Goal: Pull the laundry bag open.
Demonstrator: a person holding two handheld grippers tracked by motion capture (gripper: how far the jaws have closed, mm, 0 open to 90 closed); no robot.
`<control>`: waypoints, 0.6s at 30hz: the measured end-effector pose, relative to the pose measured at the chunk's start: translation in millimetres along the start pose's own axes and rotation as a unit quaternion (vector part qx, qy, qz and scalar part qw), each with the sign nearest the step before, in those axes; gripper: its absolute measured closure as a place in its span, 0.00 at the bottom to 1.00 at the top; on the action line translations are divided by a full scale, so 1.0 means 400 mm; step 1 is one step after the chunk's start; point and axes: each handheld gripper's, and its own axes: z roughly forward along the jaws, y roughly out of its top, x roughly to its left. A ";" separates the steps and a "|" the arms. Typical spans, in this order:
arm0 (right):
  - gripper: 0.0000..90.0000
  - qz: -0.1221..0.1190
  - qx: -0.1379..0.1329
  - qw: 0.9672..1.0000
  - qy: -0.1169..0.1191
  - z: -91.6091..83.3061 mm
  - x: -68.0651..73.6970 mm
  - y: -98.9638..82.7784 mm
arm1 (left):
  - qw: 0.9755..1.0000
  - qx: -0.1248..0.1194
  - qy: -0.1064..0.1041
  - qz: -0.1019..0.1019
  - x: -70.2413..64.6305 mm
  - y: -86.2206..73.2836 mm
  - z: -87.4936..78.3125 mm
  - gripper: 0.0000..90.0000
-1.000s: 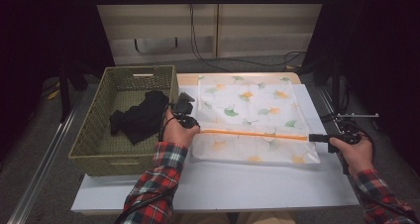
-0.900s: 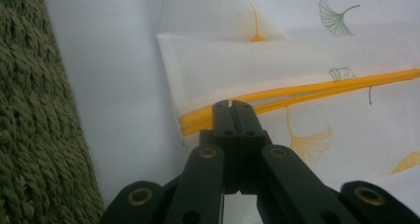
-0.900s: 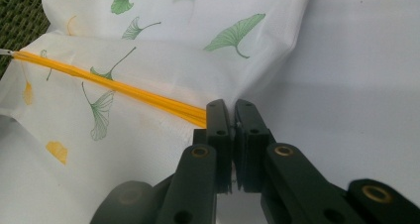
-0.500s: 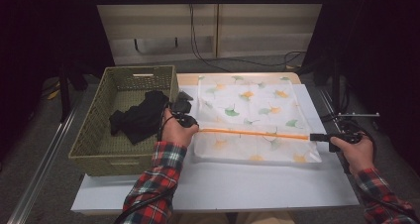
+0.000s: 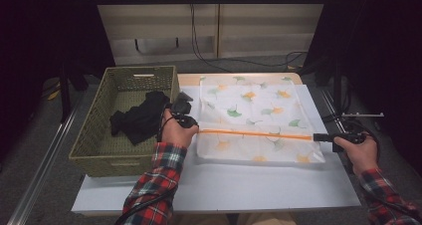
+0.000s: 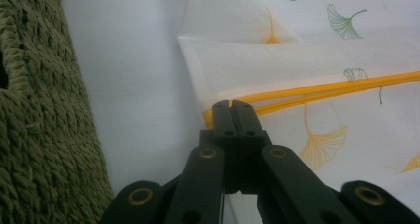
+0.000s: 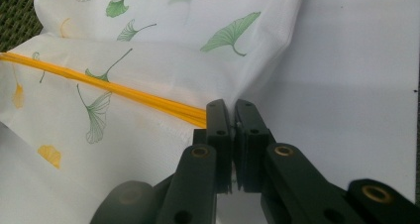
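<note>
1. Broadly, nothing had changed against the earlier high view pictures: both hands, the cloth and the basket kept the same places.
2. The left gripper (image 5: 182, 116) sat at the cloth's left edge, just beside the basket. In the left gripper view its jaws were closed on the orange hem (image 6: 317, 91) at the corner of the cloth (image 6: 346, 45).
3. The right gripper (image 5: 332, 138) sat at the cloth's right edge, over the bare counter (image 5: 239, 185). In the right gripper view its jaws were closed on the other end of the orange hem (image 7: 124, 92).
4. The hem ran taut between the two grippers, roughly level across the front part of the cloth (image 5: 254, 110).
5. The cloth lay on the counter, well spread, its far part flat and its near part doubled over along the hem.
6. Count: one white cloth printed with green and orange ginkgo leaves; one green woven basket (image 5: 94, 150) at the counter's left end; one dark garment (image 5: 142, 118) bundled inside that basket; two grippers; two hands with red plaid sleeves (image 5: 159, 180).
7. No brand, label or legible writing was found on the cloth, the basket or the grippers.
</note>
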 end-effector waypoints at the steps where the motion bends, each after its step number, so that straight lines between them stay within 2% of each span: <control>1: 0.96 0.001 0.003 1.000 0.002 -0.001 -0.001 0.000 | 1.000 0.002 0.000 0.003 0.002 0.000 -0.001 1.00; 11: 0.96 0.004 0.000 1.000 -0.002 -0.006 -0.011 0.002 | 1.000 -0.004 0.003 -0.005 0.001 -0.004 -0.006 1.00; 18: 0.96 0.003 0.001 1.000 -0.003 -0.004 -0.012 0.005 | 1.000 -0.001 0.009 -0.001 0.003 -0.006 -0.007 1.00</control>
